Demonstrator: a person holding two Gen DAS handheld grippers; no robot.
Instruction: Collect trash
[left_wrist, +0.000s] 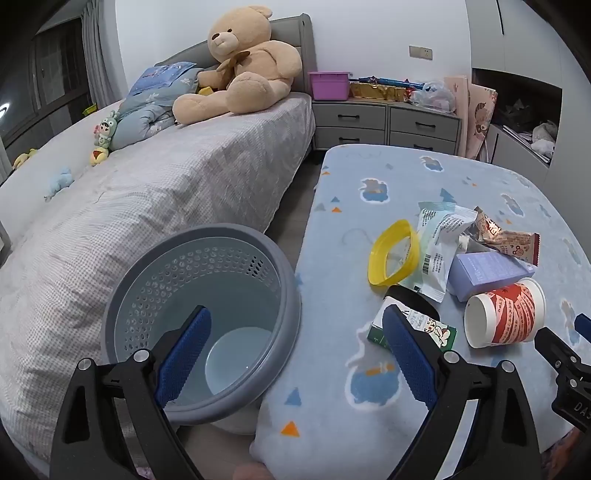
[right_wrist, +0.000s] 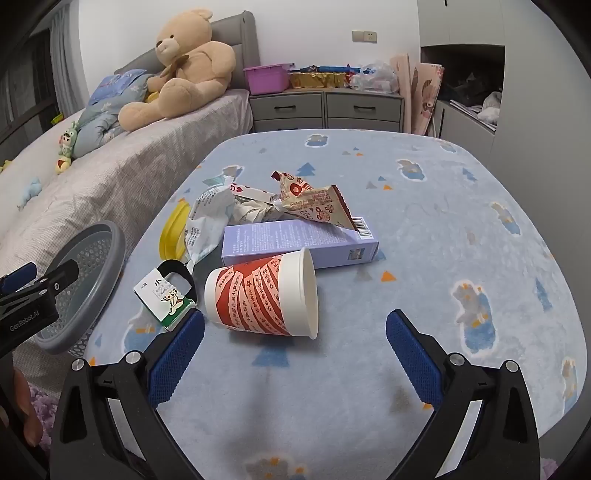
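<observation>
Trash lies in a heap on a blue patterned tabletop (right_wrist: 424, 229): a red and white paper cup (right_wrist: 258, 299) on its side, a purple box (right_wrist: 295, 243), a small green and white carton (right_wrist: 162, 299), a yellow ring lid (left_wrist: 393, 253), and crumpled wrappers (right_wrist: 314, 201). A grey perforated bin (left_wrist: 207, 325) stands left of the table, with nothing in it. My left gripper (left_wrist: 295, 339) hangs open above the bin's rim and the table corner. Wide open too, my right gripper (right_wrist: 295, 343) hovers just in front of the cup, nothing between its fingers.
A bed (left_wrist: 147, 206) with a large teddy bear (left_wrist: 243, 62), a quilt and small toys runs along the left. Grey drawers (left_wrist: 384, 125) with a purple tub (left_wrist: 328, 85) and clutter stand at the back. A wardrobe niche (right_wrist: 465, 85) is at the right.
</observation>
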